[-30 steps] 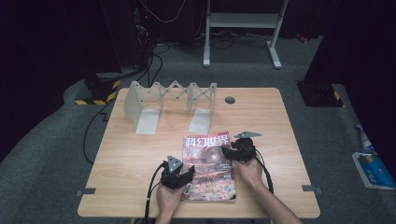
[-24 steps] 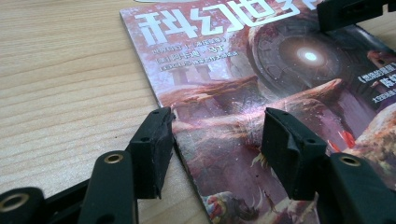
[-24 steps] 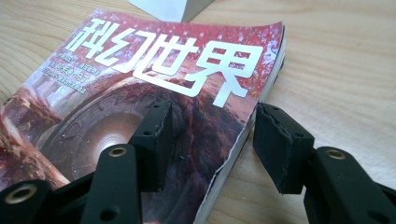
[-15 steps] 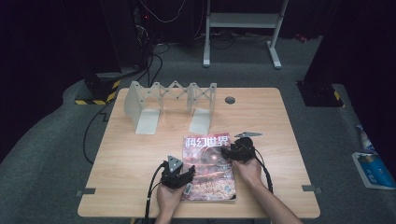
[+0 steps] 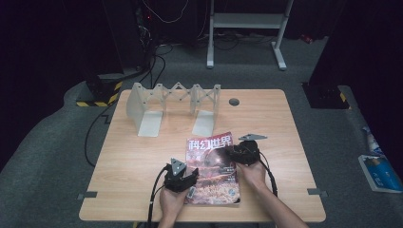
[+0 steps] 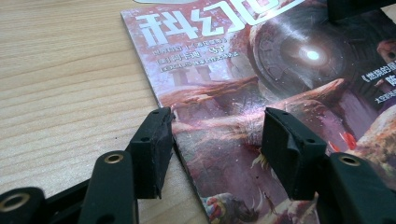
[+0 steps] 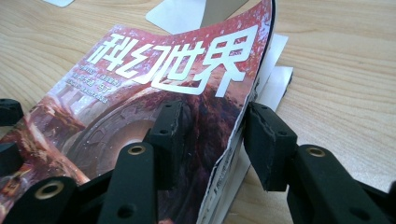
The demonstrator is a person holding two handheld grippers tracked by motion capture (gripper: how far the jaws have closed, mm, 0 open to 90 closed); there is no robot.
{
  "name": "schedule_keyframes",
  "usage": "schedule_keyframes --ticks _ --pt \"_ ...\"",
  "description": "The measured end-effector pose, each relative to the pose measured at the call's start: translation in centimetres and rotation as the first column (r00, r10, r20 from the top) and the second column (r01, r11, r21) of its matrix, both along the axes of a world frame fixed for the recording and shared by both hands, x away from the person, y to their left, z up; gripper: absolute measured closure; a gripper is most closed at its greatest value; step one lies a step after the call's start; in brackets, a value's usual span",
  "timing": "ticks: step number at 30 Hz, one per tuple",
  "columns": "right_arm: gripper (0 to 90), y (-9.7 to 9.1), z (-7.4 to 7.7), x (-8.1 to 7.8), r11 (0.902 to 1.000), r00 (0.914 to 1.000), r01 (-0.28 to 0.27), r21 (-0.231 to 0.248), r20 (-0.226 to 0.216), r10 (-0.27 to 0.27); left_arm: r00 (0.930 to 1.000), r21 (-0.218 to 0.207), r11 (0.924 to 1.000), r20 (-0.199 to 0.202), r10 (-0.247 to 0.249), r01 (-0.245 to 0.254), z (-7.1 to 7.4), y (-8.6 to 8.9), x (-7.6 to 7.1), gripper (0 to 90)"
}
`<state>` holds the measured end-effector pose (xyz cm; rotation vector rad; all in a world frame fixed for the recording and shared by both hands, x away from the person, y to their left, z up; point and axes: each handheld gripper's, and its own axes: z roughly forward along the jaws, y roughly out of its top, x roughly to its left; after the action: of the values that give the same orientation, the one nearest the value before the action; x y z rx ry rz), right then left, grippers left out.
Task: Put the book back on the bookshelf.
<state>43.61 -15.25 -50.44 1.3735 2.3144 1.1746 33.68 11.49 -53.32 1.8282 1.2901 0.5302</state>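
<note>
Right now the wooden table [image 5: 142,161] carries everything, and the magazine [image 5: 211,171] serves as my landmark: it lies flat near the person's edge, cover up, its title end pointing away. Beyond that far end stands a folding metal book rack [image 5: 173,102], well apart from the cover. At the magazine's left edge sits the left gripper [image 6: 215,140], its jaws spread and straddling the spine edge, one over bare wood and one over the cover, pinching nothing. At the right edge the right gripper [image 7: 210,135] has just been closing; its jaws stand either side of the lifted cover and top pages, which curl up between them, though I cannot say the pads press yet. I'd judge the magazine light, floppy and glossy, so it should sag and slide; gripping the full thickness near the spine looks safer than the loose fore-edge, where pages fan apart. Its near end is hidden behind hands, and the small cover print is unreadable.
</note>
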Motion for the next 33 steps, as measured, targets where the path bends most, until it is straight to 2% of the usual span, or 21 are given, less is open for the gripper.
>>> schedule_keyframes --ticks 5,8,12,14,16,23,25,26,27,29,30,32,33 --pt "60.5 -0.4 0.2 -0.5 0.9997 0.9998 -0.018 0.019 0.003 0.018 1.0000 0.000 1.0000 0.001 0.002 -0.002 0.0 0.0 0.0 43.5" --pt "60.4 -0.5 0.1 -0.9 0.9994 0.9994 -0.034 0.012 0.012 0.034 1.0000 0.001 1.0000 0.003 0.004 -0.004 0.0 0.0 0.0 43.6" --pt "60.3 -0.4 0.3 -0.8 0.9992 0.9995 -0.033 0.024 0.001 0.033 1.0000 0.002 1.0000 0.005 0.004 -0.004 0.0 0.0 0.0 43.6" --pt "60.3 -0.3 0.4 -0.8 0.9987 0.9988 -0.045 0.024 0.017 0.045 1.0000 0.001 1.0000 0.006 0.006 -0.006 0.0 -0.1 0.0 43.6" --pt "60.3 -0.3 0.5 -0.9 0.9984 0.9986 -0.051 0.023 0.015 0.051 1.0000 0.001 1.0000 0.005 0.006 -0.006 0.0 -0.1 0.0 43.6" --pt "58.7 0.2 0.5 -0.4 0.9986 0.9989 -0.046 0.026 -0.008 0.046 0.9998 0.003 0.9999 0.011 0.014 -0.014 -0.1 -0.2 0.0 43.5" --pt "59.2 0.2 0.6 -0.6 0.9980 0.9983 -0.058 0.026 0.005 0.058 0.9999 0.007 0.9999 0.011 0.011 -0.011 -0.1 -0.1 0.0 43.5" --pt "62.1 0.2 0.7 -0.7 0.9960 0.9967 -0.080 0.040 -0.006 0.080 0.9999 0.002 0.9999 0.011 0.010 -0.010 -0.1 -0.2 0.0 43.5" --pt "61.0 0.4 0.6 -0.8 0.9924 0.9934 -0.104 0.066 -0.041 0.107 0.9999 0.005 1.0000 0.012 0.008 -0.008 -0.1 -0.2 0.0 43.5" --pt "60.7 1.2 0.6 -1.4 0.9912 0.9914 -0.131 -0.016 -0.006 0.131 0.9999 0.004 1.0000 0.012 0.008 -0.008 -0.1 -0.2 0.0 43.6" --pt "60.7 1.3 0.5 -1.5 0.9899 0.9905 -0.137 -0.039 0.013 0.137 0.9999 0.004 1.0000 0.012 0.008 -0.008 -0.1 -0.2 0.0 43.5" --pt "61.3 1.5 0.4 -1.4 0.9918 0.9924 -0.123 -0.033 0.003 0.123 0.9999 0.002 1.0000 0.011 0.009 -0.009 -0.1 -0.2 0.0 43.5" --pt "62.1 1.3 0.4 -1.2 0.9931 0.9931 -0.116 -0.016 -0.015 0.116 0.9999 0.001 1.0000 0.011 0.009 -0.009 -0.1 -0.2 0.0 43.5"
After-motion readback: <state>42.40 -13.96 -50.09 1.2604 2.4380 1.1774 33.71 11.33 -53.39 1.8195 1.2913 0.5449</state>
